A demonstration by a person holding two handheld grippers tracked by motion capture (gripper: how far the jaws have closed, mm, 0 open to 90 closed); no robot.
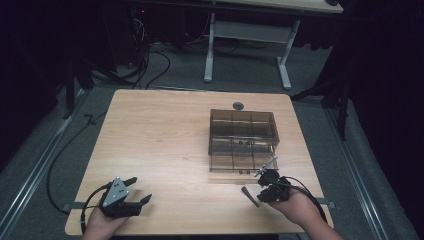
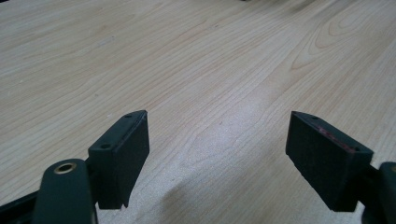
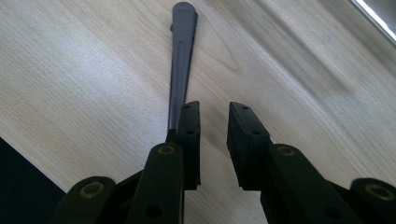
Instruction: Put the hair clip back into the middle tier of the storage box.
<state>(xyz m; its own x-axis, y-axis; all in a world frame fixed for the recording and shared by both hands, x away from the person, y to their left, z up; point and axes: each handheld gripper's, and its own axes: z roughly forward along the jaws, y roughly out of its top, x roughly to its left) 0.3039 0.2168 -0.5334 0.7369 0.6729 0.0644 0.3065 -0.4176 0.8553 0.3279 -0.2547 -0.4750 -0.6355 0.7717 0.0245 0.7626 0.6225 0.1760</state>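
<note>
A clear brown box (image 1: 242, 131) with several compartments stands right of the table's middle. A slim dark grey stick (image 1: 249, 196) lies flat on the wood in front of it. My right gripper (image 1: 263, 193) rests at the stick's near end. In the right gripper view the stick (image 3: 181, 60) runs ahead along the outside of the left jaw, and the right gripper (image 3: 215, 109) is open by a narrow gap with bare wood in it. My left gripper (image 1: 140, 190) sits near the front left edge, wide open and empty (image 2: 218, 126).
The wooden table (image 1: 160, 135) has a small round grommet (image 1: 238, 105) at its far edge behind the box. Cables trail off both grippers toward the front edge. A white-legged desk (image 1: 247, 45) stands on the floor beyond.
</note>
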